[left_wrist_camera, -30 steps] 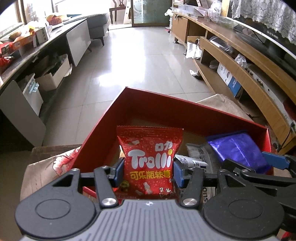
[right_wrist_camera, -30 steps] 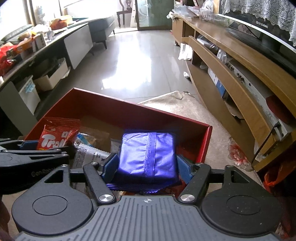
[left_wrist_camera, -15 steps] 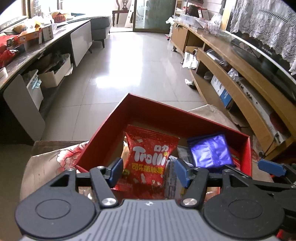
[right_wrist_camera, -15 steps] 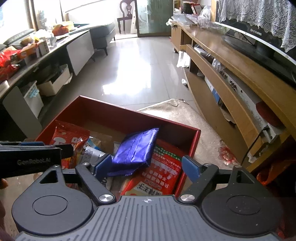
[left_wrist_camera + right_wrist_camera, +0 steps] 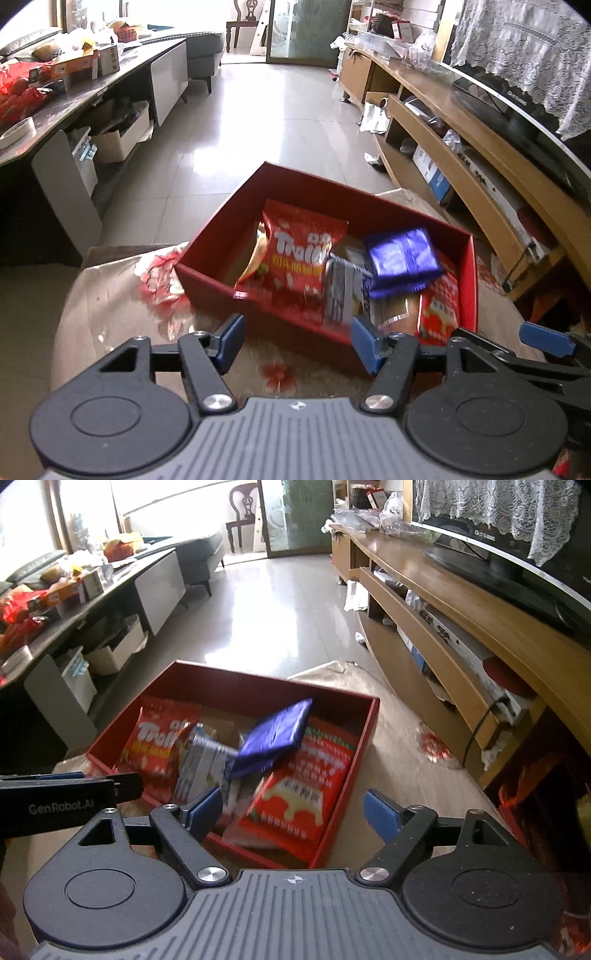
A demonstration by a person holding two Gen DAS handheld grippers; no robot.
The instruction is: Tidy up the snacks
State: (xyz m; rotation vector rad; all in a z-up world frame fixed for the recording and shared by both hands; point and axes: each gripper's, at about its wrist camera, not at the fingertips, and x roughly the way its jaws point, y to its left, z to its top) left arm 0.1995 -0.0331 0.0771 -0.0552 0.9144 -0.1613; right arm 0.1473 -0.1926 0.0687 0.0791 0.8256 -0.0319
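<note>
I see the red box (image 5: pixel 207 240) sitting on a table (image 5: pixel 110 295) covered with a flowered cloth, near its far edge. Inside the box, a large red-and-white packet (image 5: pixel 303 782) lies flat against the right wall. The red Trolli bag (image 5: pixel 295 254) leans at the left side, and a grey-and-white packet (image 5: pixel 341 288) stands beside it in the middle. The blue pouch (image 5: pixel 402 256) rests tilted on top of the other snacks toward the right. My left gripper (image 5: pixel 299 341) hangs before the near wall, jaws parted with nothing between them. My right gripper (image 5: pixel 295 808) stands wide apart too, holding nothing.
</note>
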